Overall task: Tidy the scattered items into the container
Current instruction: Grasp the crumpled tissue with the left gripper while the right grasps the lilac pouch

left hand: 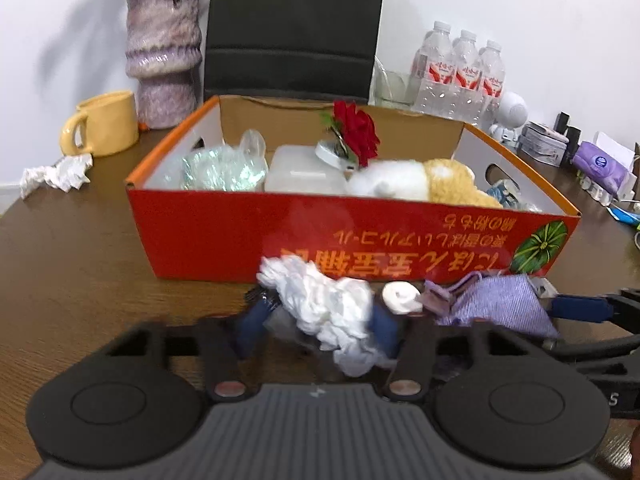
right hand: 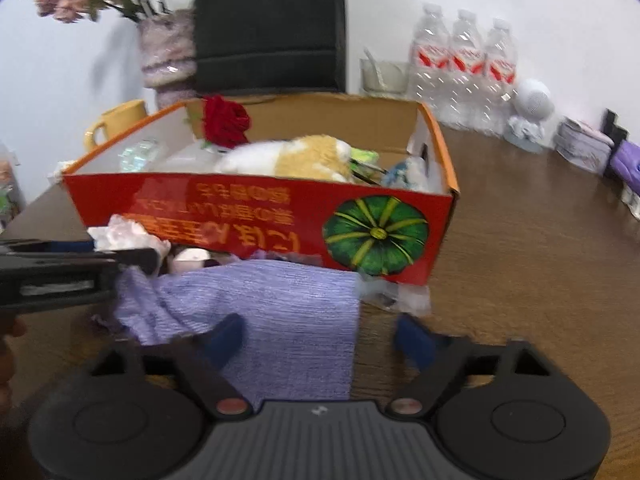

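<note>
Two hand-held grippers are working low over the desk (left hand: 72, 264), just in front of the red box (left hand: 224, 236).

Left hand-held gripper (left hand: 316, 320) is clenching a crumpled white tissue (left hand: 320, 300) between its blue pads; the wad is bulging out above and below them. Just right of it are lying a small white roll (left hand: 400, 298) and a purple clip (left hand: 438, 302).

Right hand-held gripper (right hand: 320, 334) is sitting half spread over a purple cloth (right hand: 288, 320): its left pad (right hand: 224, 338) is resting on the fabric, its right pad (right hand: 414, 344) is standing off the cloth's edge over bare wood, so it is not pinching anything. Some clear wrapping (right hand: 396, 294) is lying just ahead of that pad, against the box.

Ahead of both, the box wall is blocking the straight path; inside are sitting a plush toy (left hand: 420, 182), a red rose (left hand: 358, 132), a clear tub (left hand: 304, 174) and crinkled plastic (left hand: 216, 170).

Beyond the box are standing a chair (left hand: 292, 32), a vase (left hand: 162, 56), a yellow mug (left hand: 104, 124) and water bottles (left hand: 460, 72). Another crumpled tissue (left hand: 56, 176) is lying far left of the left one.
</note>
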Demonstrator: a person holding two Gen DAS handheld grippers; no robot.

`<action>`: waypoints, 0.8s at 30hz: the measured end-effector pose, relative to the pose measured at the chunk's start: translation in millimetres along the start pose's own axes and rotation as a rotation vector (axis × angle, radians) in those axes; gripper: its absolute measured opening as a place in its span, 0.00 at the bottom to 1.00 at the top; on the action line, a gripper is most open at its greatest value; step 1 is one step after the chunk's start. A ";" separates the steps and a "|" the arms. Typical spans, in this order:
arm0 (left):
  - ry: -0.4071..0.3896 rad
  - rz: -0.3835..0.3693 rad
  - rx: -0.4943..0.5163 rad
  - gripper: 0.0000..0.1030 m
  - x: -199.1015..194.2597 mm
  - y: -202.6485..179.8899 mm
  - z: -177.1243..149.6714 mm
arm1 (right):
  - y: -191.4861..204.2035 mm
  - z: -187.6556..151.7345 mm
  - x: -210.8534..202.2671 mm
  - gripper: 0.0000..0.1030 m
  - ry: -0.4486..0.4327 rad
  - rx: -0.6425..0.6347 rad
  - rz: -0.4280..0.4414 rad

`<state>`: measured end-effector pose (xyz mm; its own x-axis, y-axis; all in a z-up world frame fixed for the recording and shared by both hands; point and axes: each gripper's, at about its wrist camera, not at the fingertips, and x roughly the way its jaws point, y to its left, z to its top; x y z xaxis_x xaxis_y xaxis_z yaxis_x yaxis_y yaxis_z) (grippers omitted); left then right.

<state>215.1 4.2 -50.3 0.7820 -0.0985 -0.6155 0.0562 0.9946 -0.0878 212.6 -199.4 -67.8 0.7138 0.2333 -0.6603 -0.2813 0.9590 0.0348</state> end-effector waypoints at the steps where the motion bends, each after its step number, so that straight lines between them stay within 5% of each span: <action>1: -0.001 -0.015 0.002 0.33 -0.2 0.8 -0.9 | 0.8 -0.4 -2.8 0.32 -0.012 -0.007 0.015; 2: -0.010 -0.015 0.008 0.31 -2.0 1.1 -1.5 | 0.8 0.0 -4.6 0.10 -0.017 -0.006 0.014; 3: -0.021 -0.016 0.011 0.28 -4.2 1.4 -1.8 | 0.0 -0.5 -5.4 0.07 -0.020 -0.003 0.022; 24: -0.153 -0.071 -0.088 0.25 -70.1 26.9 5.7 | -8.8 13.0 -76.5 0.04 -0.248 0.083 0.093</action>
<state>165.4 38.1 -5.0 0.8635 -0.1557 -0.4797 0.0655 0.9777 -0.1994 168.8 -223.6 -7.9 0.8253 0.3438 -0.4481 -0.3069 0.9390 0.1552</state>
